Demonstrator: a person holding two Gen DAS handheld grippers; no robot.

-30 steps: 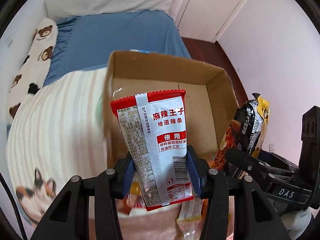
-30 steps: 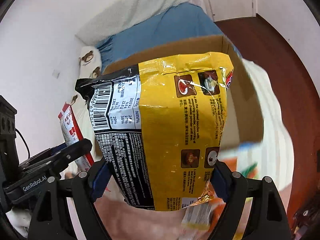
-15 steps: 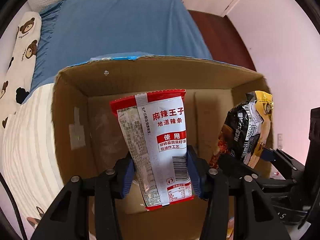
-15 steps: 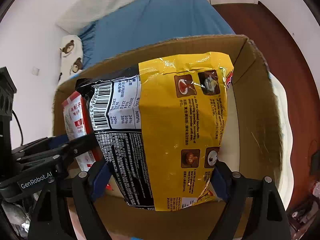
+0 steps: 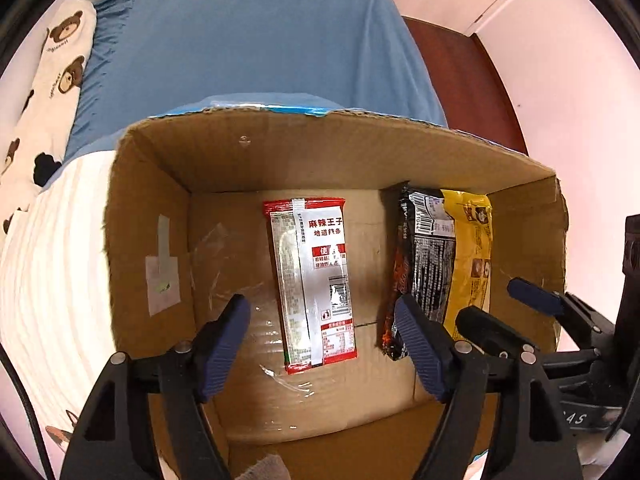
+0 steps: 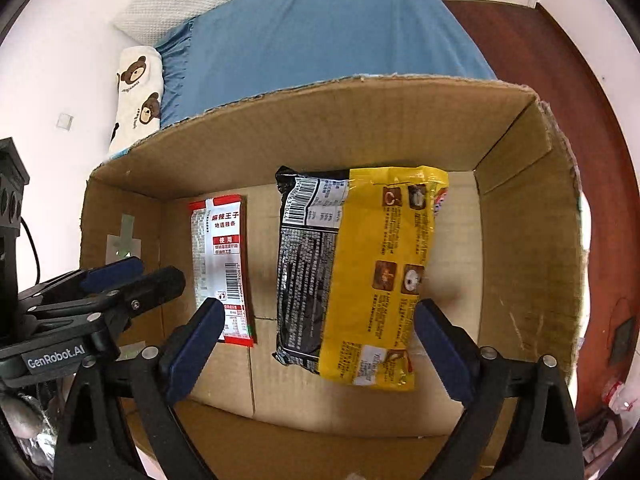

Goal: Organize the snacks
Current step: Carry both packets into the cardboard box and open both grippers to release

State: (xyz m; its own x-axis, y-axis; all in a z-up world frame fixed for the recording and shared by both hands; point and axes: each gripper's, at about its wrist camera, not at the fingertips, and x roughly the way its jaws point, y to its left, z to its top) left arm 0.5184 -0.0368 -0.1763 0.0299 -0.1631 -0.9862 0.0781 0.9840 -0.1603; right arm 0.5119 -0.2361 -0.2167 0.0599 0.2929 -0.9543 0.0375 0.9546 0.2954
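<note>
Both packets dropped into the box [image 6: 520, 208]: red 麻辣王子 packet [image 5: 316, 280], yellow noodle packet [image 6: 360, 272]; both grippers' fingers opening, empty.

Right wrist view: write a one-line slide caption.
Red-and-white snack packet and yellow-and-black noodle bag lie inside brown cardboard box.

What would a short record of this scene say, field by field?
container: cardboard box on a bed
contents: red and white snack packet; black and yellow noodle packet, side by side on the box floor
left gripper: jaws opening, packet between them, untouched
right gripper: jaws opening, noodle packet released
bedding: blue sheet
</note>
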